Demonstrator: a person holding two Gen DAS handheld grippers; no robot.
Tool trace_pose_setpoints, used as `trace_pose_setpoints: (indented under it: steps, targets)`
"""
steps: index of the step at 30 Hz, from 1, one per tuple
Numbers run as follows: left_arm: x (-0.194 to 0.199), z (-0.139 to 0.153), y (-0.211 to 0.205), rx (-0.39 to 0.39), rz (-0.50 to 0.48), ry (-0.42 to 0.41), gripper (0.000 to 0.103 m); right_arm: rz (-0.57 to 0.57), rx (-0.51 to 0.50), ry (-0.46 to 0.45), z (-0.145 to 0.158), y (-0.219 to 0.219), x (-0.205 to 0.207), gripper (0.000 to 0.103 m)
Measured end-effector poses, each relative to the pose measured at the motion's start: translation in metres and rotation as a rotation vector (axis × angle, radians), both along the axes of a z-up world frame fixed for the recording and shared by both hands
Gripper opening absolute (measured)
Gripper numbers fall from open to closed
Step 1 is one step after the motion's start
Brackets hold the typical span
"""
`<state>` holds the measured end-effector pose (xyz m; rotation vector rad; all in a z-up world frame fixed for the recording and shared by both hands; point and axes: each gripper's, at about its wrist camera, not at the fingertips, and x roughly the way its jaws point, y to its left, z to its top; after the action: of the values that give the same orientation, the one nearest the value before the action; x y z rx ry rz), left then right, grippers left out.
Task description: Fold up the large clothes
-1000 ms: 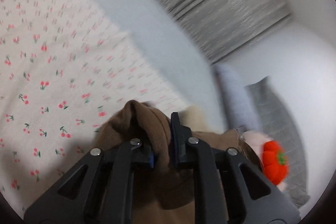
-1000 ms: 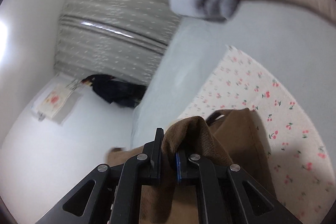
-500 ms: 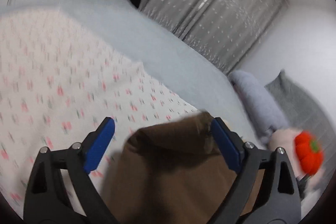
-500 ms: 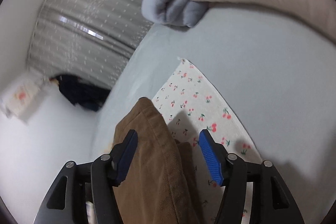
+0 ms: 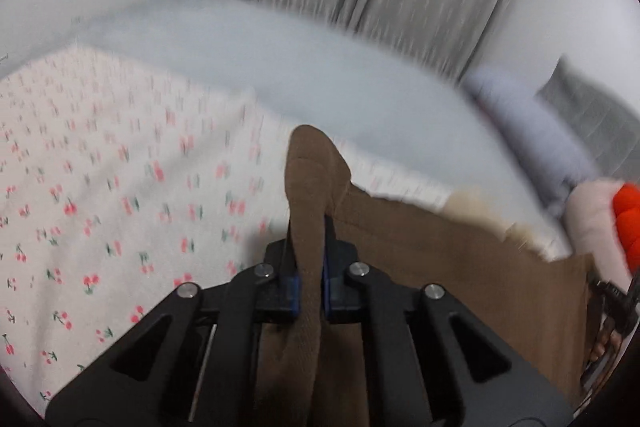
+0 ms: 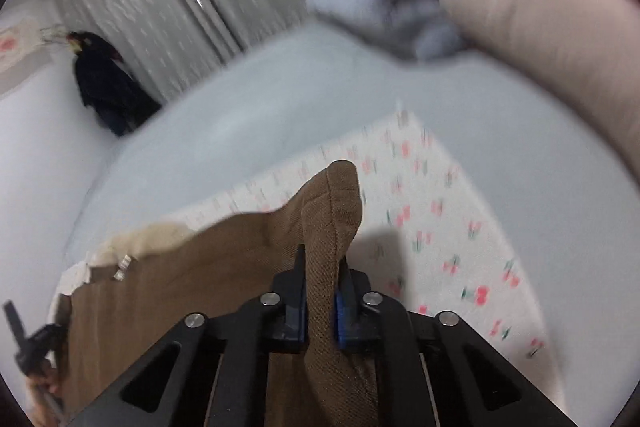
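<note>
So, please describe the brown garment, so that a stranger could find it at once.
On the pale blue bed lies a white cherry-print sheet. The brown garment hangs above it, pinched by the left gripper and right gripper; it is the only brown cloth.

The left gripper (image 5: 307,267) sits at 6 o'clock in its own view, jaws pinched tight on a fold of brown garment (image 5: 460,259). The right gripper (image 6: 322,291), likewise at 6 o'clock, clamps another fold, fingers pointing toward 12 o'clock.

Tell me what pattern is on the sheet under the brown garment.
Small red cherries on the white sheet, clearest in the left wrist view.
</note>
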<state>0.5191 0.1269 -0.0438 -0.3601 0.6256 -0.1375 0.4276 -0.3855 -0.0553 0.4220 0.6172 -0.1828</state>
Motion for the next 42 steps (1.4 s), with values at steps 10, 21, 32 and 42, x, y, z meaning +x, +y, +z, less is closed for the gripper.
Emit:
trace_pose_setpoints:
  steps: [10, 21, 32, 42]
  targets:
    - [0.055, -0.071, 0.011, -0.023, 0.131, 0.210, 0.018, -0.071, -0.057, 0.128, -0.057, -0.006, 0.039, 0.012]
    - [0.010, -0.009, -0.007, 0.203, 0.138, 0.185, 0.073, -0.077, -0.097, 0.134, -0.012, 0.004, -0.005, 0.053]
    - [-0.105, -0.020, -0.099, 0.177, -0.225, 0.134, 0.082, 0.224, -0.115, 0.121, -0.008, 0.141, -0.074, 0.062]
    - [-0.148, -0.035, -0.004, 0.223, -0.057, 0.207, 0.081, 0.114, -0.100, 0.185, -0.030, 0.084, -0.153, 0.053]
